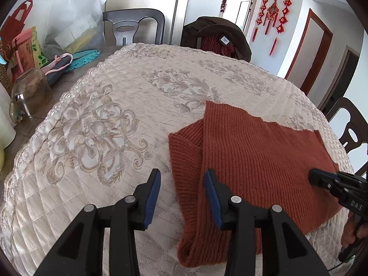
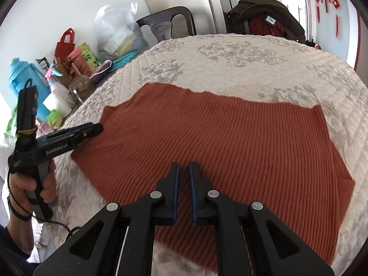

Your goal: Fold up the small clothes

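Observation:
A rust-orange ribbed knit sweater [image 1: 257,158] lies folded flat on the quilted cream tablecloth [image 1: 103,119]; it also fills the middle of the right wrist view [image 2: 230,138]. My left gripper [image 1: 182,177] is open and empty, hovering over the sweater's left edge, one finger above the cloth and one above the knit. It shows at the left of the right wrist view [image 2: 99,128]. My right gripper [image 2: 184,169] hovers over the sweater's near edge with its jaws nearly closed, a narrow gap between the pads and nothing held. It shows at the right of the left wrist view [image 1: 314,177].
Bags [image 1: 76,20], a glass jar [image 1: 31,89], a blue bottle [image 2: 19,80] and small items crowd the table's left side. Dark chairs [image 1: 135,26] stand at the far edge, one draped with a jacket [image 1: 218,34]. Another chair [image 1: 352,124] stands at the right.

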A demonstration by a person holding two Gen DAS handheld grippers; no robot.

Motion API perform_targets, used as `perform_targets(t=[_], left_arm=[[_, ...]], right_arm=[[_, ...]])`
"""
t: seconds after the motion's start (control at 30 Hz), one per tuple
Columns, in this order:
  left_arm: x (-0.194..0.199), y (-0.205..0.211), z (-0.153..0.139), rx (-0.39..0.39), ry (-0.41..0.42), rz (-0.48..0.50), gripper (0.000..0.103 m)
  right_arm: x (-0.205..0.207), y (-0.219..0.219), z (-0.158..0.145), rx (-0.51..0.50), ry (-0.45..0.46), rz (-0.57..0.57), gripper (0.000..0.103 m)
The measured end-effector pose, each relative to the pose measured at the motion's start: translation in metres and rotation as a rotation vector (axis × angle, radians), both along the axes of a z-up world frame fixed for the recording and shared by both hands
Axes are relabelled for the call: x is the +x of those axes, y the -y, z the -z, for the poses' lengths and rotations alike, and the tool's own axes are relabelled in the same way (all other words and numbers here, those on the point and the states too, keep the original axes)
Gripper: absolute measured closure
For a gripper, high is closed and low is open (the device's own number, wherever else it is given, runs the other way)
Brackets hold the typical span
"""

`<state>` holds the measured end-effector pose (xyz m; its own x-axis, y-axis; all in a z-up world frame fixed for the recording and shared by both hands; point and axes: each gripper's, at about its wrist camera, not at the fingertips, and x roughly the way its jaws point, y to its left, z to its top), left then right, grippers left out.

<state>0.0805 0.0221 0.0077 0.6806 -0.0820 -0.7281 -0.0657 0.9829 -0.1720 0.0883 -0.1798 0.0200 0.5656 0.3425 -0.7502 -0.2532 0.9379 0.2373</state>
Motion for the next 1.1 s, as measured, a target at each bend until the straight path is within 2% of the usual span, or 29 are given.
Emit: perform_targets(t=[0.17,0.33,0.8,1.1], left_arm=[[0.013,0.000,0.002,-0.031,-0.013,0.012,0.057],[0.020,0.003,0.002,-0.032,-0.013,0.012,0.057],[0.024,-0.003,0.006,-0.077,-0.011,0.013,0.052],[0.024,-0.013,0.009,-0.202,-0.013,0.044,0.052]], right_arm=[[0.023,0.001,0.004,0.010,-0.017,0.021,0.095],[0.028,0.000,0.000,0.014,-0.005,0.031,0.095],[-0.031,-0.002,0.002,0.031,0.012,-0.038,0.095],[-0.040,-0.003,0.003,0.043,0.006,-0.048,0.095]])
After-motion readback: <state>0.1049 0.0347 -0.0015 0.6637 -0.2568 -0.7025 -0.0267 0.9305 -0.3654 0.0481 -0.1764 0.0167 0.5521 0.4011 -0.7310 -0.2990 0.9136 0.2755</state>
